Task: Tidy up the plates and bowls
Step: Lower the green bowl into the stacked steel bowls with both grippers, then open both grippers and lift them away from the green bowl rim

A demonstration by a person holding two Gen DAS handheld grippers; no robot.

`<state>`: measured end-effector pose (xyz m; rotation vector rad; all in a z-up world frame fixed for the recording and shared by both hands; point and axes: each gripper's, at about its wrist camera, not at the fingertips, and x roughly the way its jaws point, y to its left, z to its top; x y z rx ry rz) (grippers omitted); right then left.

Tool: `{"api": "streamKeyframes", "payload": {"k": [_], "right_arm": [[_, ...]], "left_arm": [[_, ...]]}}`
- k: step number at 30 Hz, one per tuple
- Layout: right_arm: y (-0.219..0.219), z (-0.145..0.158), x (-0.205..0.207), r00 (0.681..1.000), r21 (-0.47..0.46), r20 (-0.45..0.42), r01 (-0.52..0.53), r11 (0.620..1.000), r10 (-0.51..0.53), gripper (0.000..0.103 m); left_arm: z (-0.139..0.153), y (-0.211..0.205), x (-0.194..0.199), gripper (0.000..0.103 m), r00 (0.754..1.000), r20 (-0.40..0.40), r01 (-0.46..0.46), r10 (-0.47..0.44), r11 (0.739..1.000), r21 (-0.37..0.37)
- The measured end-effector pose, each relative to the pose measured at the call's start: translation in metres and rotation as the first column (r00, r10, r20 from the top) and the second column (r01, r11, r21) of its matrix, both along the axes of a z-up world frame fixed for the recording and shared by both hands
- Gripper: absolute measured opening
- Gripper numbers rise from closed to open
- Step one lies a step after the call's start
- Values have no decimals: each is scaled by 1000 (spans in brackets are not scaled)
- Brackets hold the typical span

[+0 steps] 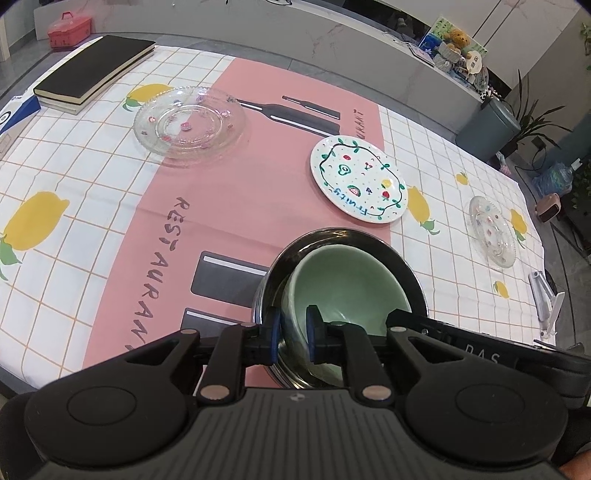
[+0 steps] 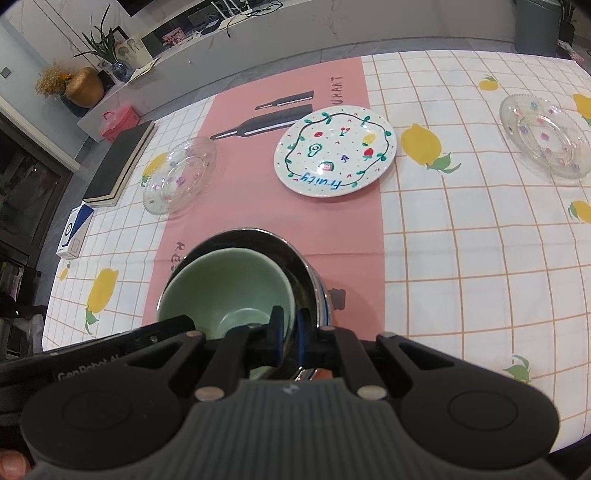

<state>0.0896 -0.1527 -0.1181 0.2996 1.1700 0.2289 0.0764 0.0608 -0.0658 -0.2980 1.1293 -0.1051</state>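
A pale green bowl [image 1: 351,280] [image 2: 229,284] sits tilted inside a larger steel bowl [image 1: 332,236] [image 2: 288,251] on the pink strip of the tablecloth, near the table's front. My left gripper [image 1: 293,332] is shut on the green bowl's left wall, one pad inside and one outside. On the opposite wall, my right gripper [image 2: 290,332] is shut the same way. Beyond the bowls lies a white fruit-patterned plate [image 1: 358,181] [image 2: 334,155]. A large glass plate [image 1: 188,123] [image 2: 181,173] lies at the far left and a smaller glass plate [image 1: 493,230] [image 2: 545,140] at the right.
Stacked black books [image 1: 92,70] [image 2: 122,162] and a blue-and-white box [image 1: 14,114] [image 2: 75,232] occupy the far left of the table. A red case [image 1: 68,29] rests on the ledge behind. A white clamp [image 1: 546,295] is fixed at the table's right edge.
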Motion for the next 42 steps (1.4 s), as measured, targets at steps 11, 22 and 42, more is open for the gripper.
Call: {"api": "streamKeyframes", "payload": {"k": [11,22,42], "right_arm": [[0,1,0,1000,-3,10,-3,1000,3,5],[-4,19,0,998,-4,64,4,1000,-4,18],[-22,2,-6,997,31,30,77,997,-78,8]], "left_arm": [[8,7,-3,19,1000,26,-12,13,1000,-20],[24,17,-11,39,989,139,-45,49,998,-34],[0,29,-11,32,991,99,-79,91,990,-119]]}}
